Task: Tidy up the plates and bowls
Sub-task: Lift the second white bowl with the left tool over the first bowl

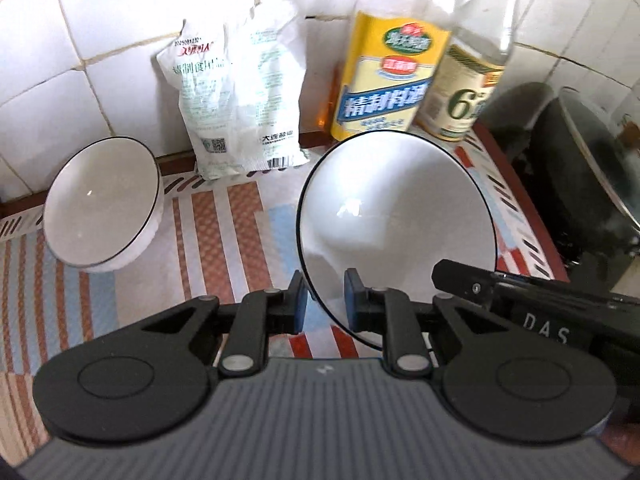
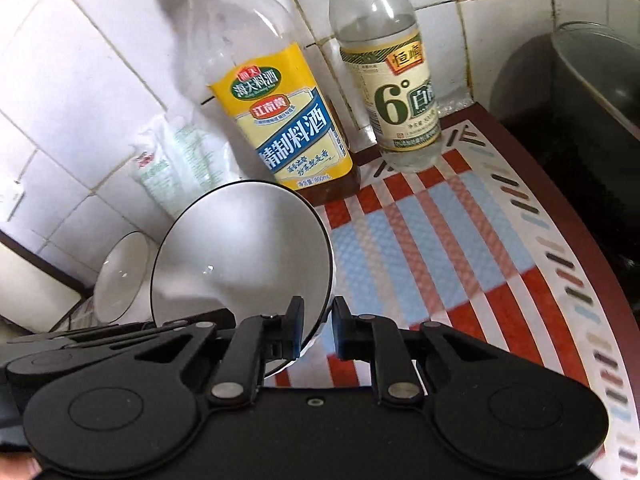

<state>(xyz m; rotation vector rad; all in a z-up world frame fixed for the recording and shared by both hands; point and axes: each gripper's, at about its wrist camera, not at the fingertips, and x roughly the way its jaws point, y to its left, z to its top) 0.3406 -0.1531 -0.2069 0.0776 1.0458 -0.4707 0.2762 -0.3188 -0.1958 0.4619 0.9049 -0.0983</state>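
Note:
A large white bowl with a black rim [image 1: 396,216] hangs tilted above the striped mat, its inside facing me. My left gripper [image 1: 325,300] is shut on its lower left rim. My right gripper [image 2: 318,330] is shut on the opposite rim of the same bowl [image 2: 240,248], and one of its fingers [image 1: 464,282] shows at the bowl's right edge in the left wrist view. A second, smaller white bowl [image 1: 104,204] rests tipped on the mat by the wall at the left; it is partly hidden behind the held bowl in the right wrist view [image 2: 120,276].
Against the tiled wall stand a yellow-labelled cooking wine bottle [image 2: 288,128], a clear vinegar bottle [image 2: 396,92] and a white salt bag [image 1: 236,100]. A dark pot with a glass lid [image 1: 580,168] sits off the mat's right edge. The striped mat [image 2: 440,240] covers a brown-edged counter.

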